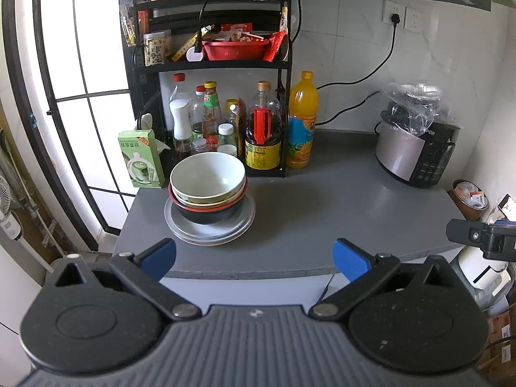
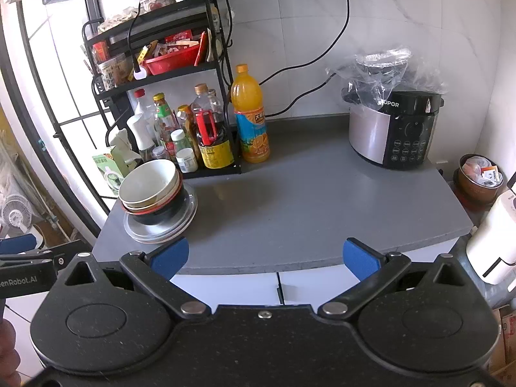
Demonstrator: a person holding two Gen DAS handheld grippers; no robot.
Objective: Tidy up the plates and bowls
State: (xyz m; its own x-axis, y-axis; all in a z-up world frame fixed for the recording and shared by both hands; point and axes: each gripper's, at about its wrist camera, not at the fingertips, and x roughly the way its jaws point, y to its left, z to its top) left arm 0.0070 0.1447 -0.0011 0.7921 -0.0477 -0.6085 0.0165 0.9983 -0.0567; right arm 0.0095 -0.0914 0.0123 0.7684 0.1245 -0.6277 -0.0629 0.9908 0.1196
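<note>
A stack of dishes stands at the left end of the grey counter (image 1: 306, 206). A white bowl (image 1: 206, 175) nests on top of other bowls, the lowest a black bowl with a red rim (image 1: 209, 214), all on grey plates (image 1: 211, 230). In the right wrist view the white bowl (image 2: 146, 182) tops the same stack on the plates (image 2: 161, 225). My left gripper (image 1: 254, 258) is open and empty, held before the counter's front edge, near the stack. My right gripper (image 2: 264, 258) is open and empty, to the right of the stack.
A black rack (image 1: 213, 64) with sauce bottles stands behind the stack. An orange juice bottle (image 1: 301, 122) is beside it. A rice cooker (image 1: 416, 148) under a plastic bag sits at the back right. A green box (image 1: 140, 158) stands at the left.
</note>
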